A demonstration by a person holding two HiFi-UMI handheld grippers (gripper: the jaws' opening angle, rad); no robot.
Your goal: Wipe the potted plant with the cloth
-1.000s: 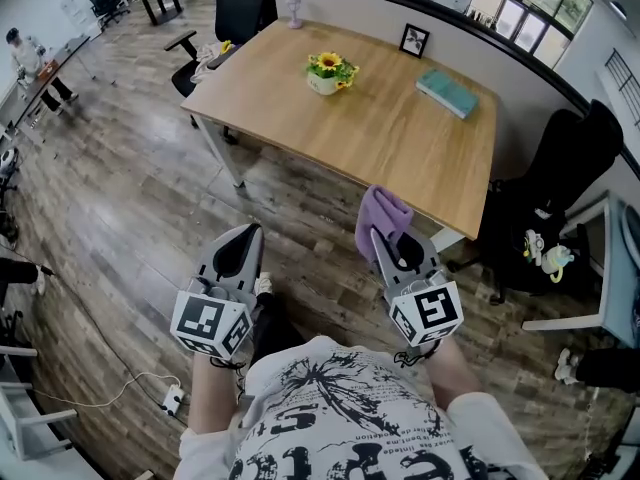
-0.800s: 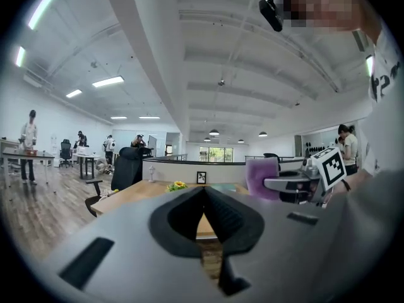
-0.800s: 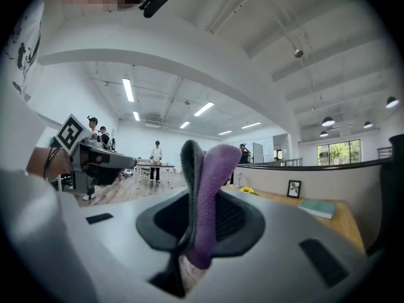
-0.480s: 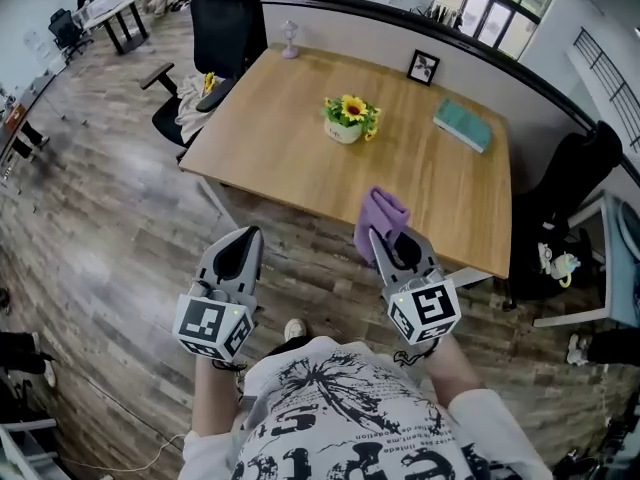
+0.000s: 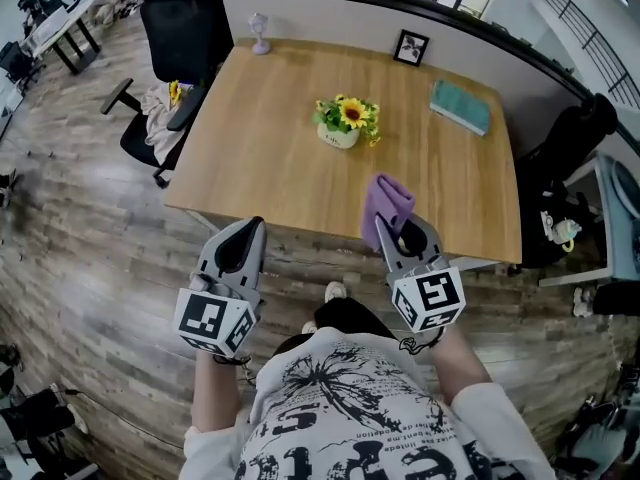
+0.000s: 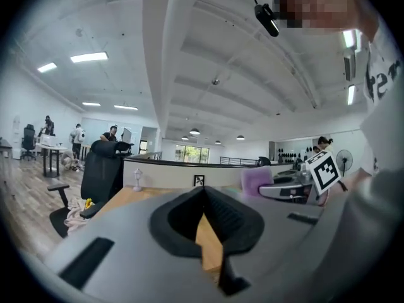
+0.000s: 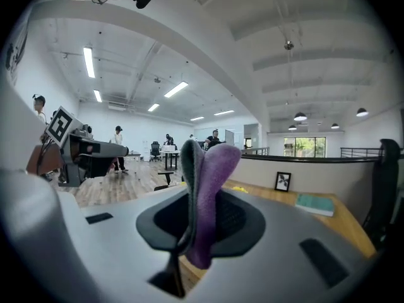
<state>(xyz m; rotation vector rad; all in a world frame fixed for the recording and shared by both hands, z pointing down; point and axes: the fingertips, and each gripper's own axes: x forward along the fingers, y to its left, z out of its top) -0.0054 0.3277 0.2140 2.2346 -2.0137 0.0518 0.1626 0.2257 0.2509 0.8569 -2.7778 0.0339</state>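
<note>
Approach step: cloth carried, potted plant not yet reached.
My right gripper's [image 5: 385, 232] jaws pinch the purple cloth [image 5: 387, 201] upright between them; my left gripper's [image 5: 255, 228] jaws are pressed together, empty. The potted plant [image 5: 345, 123] stands well ahead of both on the tabletop [image 5: 260, 163]. Next, I judge, the cloth must be brought forward to its leaves.

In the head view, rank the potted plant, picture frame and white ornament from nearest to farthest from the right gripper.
1. Potted plant, middle of the table, ahead of the right gripper and slightly left.
2. Picture frame, at the far edge, roughly straight ahead.
3. White ornament, at the far left corner.
</note>
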